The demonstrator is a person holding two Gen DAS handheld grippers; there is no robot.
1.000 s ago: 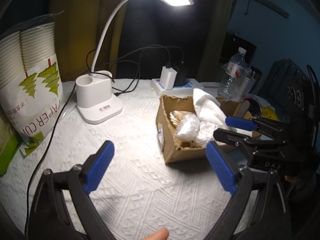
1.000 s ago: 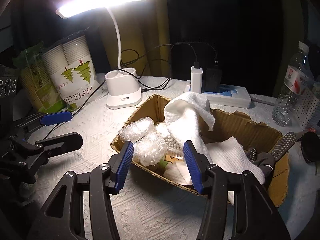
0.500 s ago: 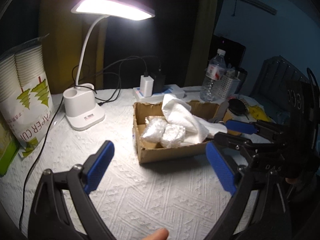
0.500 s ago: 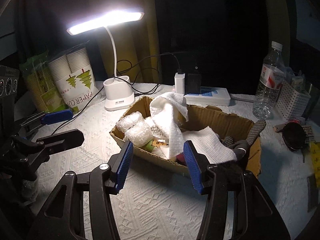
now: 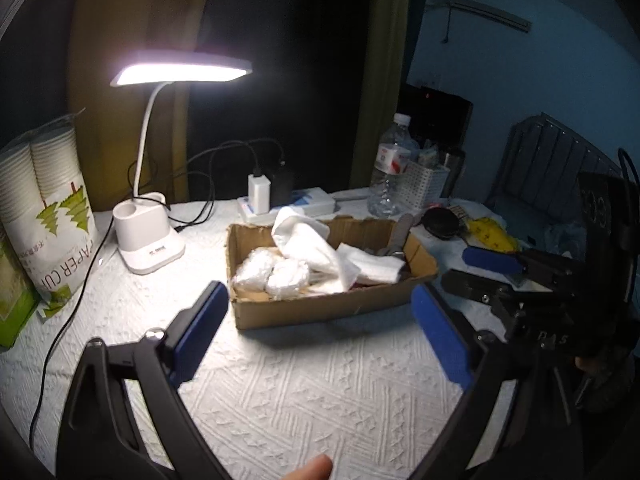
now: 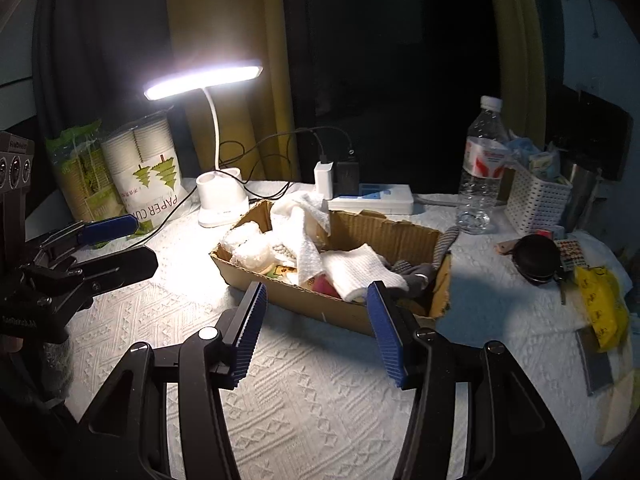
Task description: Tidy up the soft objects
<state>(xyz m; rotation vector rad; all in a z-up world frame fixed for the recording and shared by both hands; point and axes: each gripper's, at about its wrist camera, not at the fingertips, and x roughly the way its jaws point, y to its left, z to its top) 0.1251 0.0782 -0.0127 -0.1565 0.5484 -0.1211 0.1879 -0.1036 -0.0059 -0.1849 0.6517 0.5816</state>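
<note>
A cardboard box [image 5: 320, 308] [image 6: 332, 312] sits on the white textured tablecloth. It holds white cloths [image 5: 312, 248] [image 6: 352, 272], two bubble-wrap bundles [image 5: 272, 276] [image 6: 248, 248] and a grey sock [image 6: 420, 272]. My left gripper [image 5: 320, 332] is open and empty, above the cloth in front of the box. My right gripper [image 6: 316, 332] is open and empty, in front of the box's near wall. Each gripper shows at the edge of the other's view, the right one in the left wrist view [image 5: 504, 276] and the left one in the right wrist view [image 6: 100, 248].
A lit desk lamp [image 5: 148, 248] [image 6: 220, 200] stands left of the box, with a bag of paper cups [image 5: 52, 216] [image 6: 148, 172] beyond it. A power strip [image 6: 372, 196], water bottle [image 6: 480, 172] and white basket [image 6: 536, 200] stand behind. A yellow bag [image 6: 600, 308] lies at the right.
Both grippers have drawn back and up from the box, which now looks smaller and farther. Both stay open and empty.
</note>
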